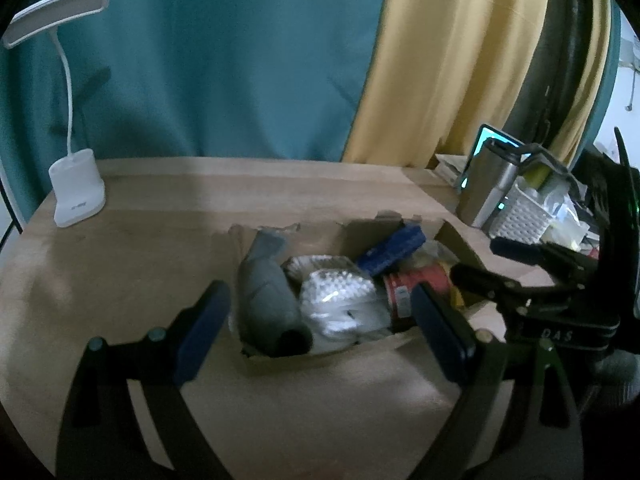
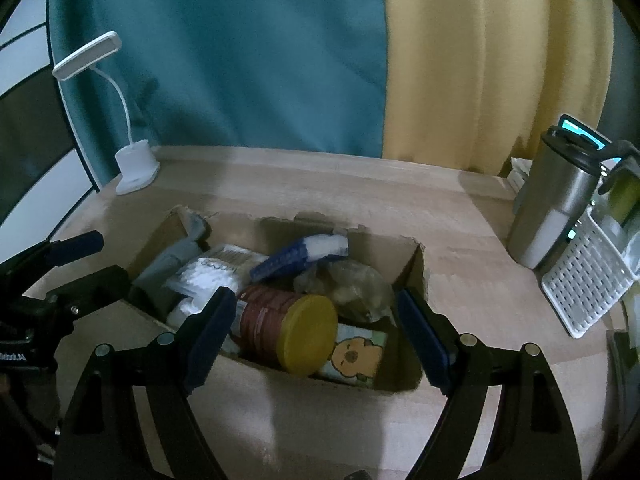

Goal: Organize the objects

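Left gripper (image 1: 320, 332) jaws wide, empty; right gripper (image 2: 316, 340) same, "DAS" lettering; box (image 2: 280, 376) contents' labels unreadable.

Both views dim, bluish, softly blurred; fisheye bends edges into black corners. Tablet screen (image 1: 496, 140) glows beyond right finger.

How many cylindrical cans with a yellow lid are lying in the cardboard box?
1. The can lies on its side at the near edge of the cardboard box, its yellow lid facing the camera, beside a cartoon-printed packet. Others could be buried under the clutter.
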`<state>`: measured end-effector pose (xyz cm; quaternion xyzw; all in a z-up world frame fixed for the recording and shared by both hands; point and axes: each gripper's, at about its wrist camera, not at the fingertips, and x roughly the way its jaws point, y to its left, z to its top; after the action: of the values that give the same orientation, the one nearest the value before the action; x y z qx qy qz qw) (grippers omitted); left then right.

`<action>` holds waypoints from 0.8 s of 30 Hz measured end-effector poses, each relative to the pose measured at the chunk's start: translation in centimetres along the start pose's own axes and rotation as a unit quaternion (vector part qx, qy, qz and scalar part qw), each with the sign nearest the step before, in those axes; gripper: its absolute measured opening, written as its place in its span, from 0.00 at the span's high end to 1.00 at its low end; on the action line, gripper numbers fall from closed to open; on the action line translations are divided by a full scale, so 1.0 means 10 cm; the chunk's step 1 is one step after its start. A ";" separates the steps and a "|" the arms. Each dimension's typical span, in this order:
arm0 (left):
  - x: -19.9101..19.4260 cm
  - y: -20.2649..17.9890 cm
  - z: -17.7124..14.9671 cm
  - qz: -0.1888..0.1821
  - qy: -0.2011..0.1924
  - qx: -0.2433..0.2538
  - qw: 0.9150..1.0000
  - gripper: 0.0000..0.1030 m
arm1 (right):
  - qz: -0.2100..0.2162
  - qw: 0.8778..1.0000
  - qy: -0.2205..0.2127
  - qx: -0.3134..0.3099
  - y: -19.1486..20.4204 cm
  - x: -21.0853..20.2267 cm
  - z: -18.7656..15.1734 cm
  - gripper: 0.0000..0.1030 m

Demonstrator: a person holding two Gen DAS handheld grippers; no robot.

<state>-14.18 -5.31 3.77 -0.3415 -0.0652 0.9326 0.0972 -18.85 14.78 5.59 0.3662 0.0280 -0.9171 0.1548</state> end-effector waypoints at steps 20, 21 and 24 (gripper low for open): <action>-0.26 -0.27 -0.23 -0.001 0.001 0.014 1.000 0.10 | 0.005 1.000 -0.012 0.004 -0.02 -0.33 -0.27 0.17; -0.27 -0.28 -0.24 -0.002 0.001 0.014 1.000 0.08 | 0.005 1.000 -0.012 0.003 -0.01 -0.35 -0.29 0.17; -0.31 -0.32 -0.27 -0.003 0.001 0.017 1.000 0.00 | 0.006 1.000 -0.014 0.001 0.00 -0.40 -0.33 0.17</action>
<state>-9.66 -2.76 4.21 -0.3404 -0.0505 0.9329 0.1062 -13.94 16.38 5.94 0.3532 0.0229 -0.9214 0.1603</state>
